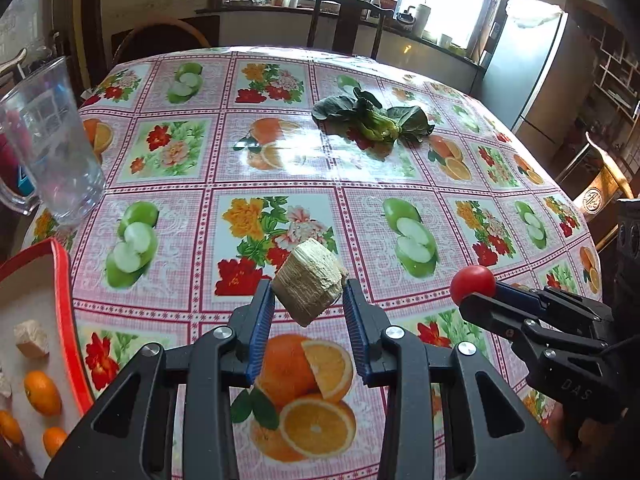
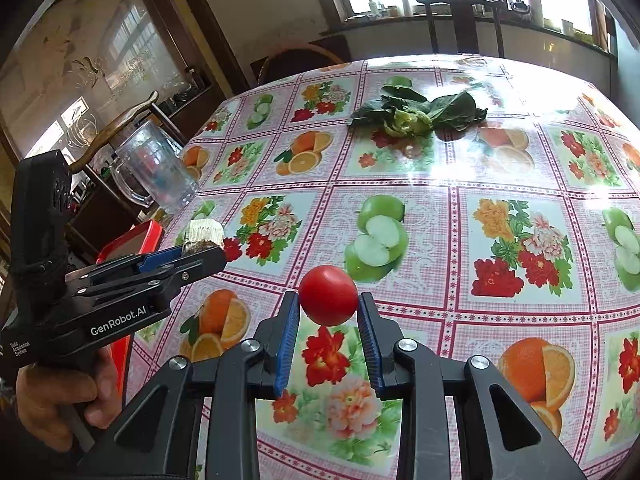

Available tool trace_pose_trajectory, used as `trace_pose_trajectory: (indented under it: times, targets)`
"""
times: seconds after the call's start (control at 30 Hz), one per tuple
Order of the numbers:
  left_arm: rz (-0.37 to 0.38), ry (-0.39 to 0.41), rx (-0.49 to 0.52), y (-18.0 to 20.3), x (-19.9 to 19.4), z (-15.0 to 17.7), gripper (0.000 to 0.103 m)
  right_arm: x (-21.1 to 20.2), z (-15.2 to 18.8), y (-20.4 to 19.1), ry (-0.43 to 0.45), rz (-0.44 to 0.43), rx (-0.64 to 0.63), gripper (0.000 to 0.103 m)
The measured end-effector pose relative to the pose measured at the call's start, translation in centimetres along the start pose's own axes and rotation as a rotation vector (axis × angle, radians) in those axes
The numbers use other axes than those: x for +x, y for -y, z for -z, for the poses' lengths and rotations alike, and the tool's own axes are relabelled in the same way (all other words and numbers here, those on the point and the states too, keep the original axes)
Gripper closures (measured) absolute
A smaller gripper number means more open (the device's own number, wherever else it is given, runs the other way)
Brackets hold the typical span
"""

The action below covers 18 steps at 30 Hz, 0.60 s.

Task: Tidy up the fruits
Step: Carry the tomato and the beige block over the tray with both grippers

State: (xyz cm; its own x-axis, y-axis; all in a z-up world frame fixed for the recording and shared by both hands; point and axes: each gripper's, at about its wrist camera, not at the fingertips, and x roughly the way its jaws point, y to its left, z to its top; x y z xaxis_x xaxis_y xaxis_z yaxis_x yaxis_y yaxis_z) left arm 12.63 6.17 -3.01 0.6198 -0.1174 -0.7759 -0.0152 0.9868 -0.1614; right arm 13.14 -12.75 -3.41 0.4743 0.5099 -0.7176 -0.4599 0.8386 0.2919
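My left gripper is shut on a pale, fibrous chunk of cut fruit and holds it above the table; it also shows in the right wrist view with the chunk. My right gripper is shut on a small red tomato, held above the table; it shows at the right of the left wrist view with the tomato. A red-rimmed tray at the left holds small oranges and another pale chunk.
A leafy green vegetable lies on the far side of the fruit-patterned tablecloth. A clear plastic jug stands at the table's left edge. Wooden chairs stand around the table, a fridge at the right.
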Motion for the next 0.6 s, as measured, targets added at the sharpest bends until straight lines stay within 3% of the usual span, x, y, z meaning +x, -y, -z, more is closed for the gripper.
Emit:
trace_pose_trajectory:
  times: [0.6]
  targets:
    - [-0.032, 0.079, -0.08, -4.4, -7.4, 5.6, 0.07, -1.7, 2.3, -7.0, 0.007, -0.073, -0.087, 0.073]
